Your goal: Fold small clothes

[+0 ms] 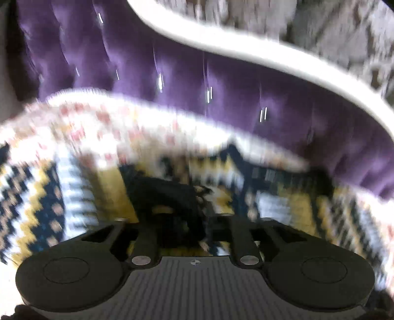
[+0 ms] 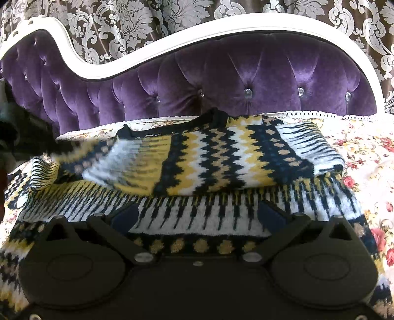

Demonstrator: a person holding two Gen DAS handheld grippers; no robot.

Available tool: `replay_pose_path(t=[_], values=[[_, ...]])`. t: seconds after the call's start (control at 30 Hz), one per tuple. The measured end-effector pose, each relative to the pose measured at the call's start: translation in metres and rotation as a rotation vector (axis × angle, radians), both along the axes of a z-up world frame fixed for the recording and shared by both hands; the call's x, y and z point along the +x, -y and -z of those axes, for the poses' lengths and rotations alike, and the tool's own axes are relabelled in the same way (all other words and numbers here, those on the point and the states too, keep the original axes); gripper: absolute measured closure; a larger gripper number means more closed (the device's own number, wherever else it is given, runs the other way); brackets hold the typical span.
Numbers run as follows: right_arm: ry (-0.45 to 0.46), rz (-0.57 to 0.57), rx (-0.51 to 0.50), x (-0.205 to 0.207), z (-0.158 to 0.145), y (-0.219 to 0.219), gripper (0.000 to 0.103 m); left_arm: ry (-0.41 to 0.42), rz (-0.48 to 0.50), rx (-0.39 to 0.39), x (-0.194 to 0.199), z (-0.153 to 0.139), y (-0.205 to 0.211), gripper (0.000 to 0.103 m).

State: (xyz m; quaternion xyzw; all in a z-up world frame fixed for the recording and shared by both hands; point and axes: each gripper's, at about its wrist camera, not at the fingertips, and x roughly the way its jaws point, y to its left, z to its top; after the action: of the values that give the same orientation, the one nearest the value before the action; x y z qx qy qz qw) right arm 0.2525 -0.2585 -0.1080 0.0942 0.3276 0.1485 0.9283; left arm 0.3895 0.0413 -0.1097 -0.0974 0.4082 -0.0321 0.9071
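A knitted sweater (image 2: 211, 160) in navy, yellow and white zigzags lies on the floral-covered sofa seat, its right sleeve folded across the body. My right gripper (image 2: 197, 211) is open, its fingers spread wide over the sweater's lower part, holding nothing. In the blurred left wrist view, my left gripper (image 1: 194, 209) is shut on a dark edge of the sweater (image 1: 37, 197), which it holds lifted. The left gripper shows as a dark blurred shape at the left edge of the right wrist view (image 2: 22, 133).
The sofa's purple tufted backrest (image 2: 221, 81) with a white curved frame (image 2: 172, 39) rises right behind the sweater. A floral cover (image 2: 364, 157) lies over the seat, showing to the right. A patterned curtain (image 2: 138, 22) hangs behind the sofa.
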Motion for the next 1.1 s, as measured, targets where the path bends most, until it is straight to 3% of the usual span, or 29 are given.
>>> replay_pose_path(t=[0.1,0.13,0.27,0.5,0.7,0.93,1.1], values=[[0.000,0.000,0.003,0.000,0.000,0.000,0.000,0.025,0.055,0.060,-0.004,0.007,0.010,0.014],[0.001,0.001,0.005,0.000,0.000,0.001,0.000,0.017,0.066,0.086,-0.005,0.010,0.014,0.011],[0.002,0.001,0.009,0.000,0.000,0.001,0.000,0.054,0.099,0.191,-0.019,0.015,0.026,0.010],[0.005,0.003,0.017,0.001,0.000,0.002,0.000,0.111,0.100,0.197,-0.066,-0.003,0.014,0.006],[0.005,0.005,0.015,0.000,0.000,0.002,0.000,0.089,0.102,0.229,-0.104,-0.001,-0.015,0.006],[0.003,0.004,0.011,0.000,0.001,0.001,0.000,0.143,0.002,0.259,-0.122,-0.021,-0.078,0.006],[0.003,0.003,0.005,0.001,0.001,0.000,0.000,0.171,-0.116,0.359,-0.107,-0.032,-0.128,0.006]])
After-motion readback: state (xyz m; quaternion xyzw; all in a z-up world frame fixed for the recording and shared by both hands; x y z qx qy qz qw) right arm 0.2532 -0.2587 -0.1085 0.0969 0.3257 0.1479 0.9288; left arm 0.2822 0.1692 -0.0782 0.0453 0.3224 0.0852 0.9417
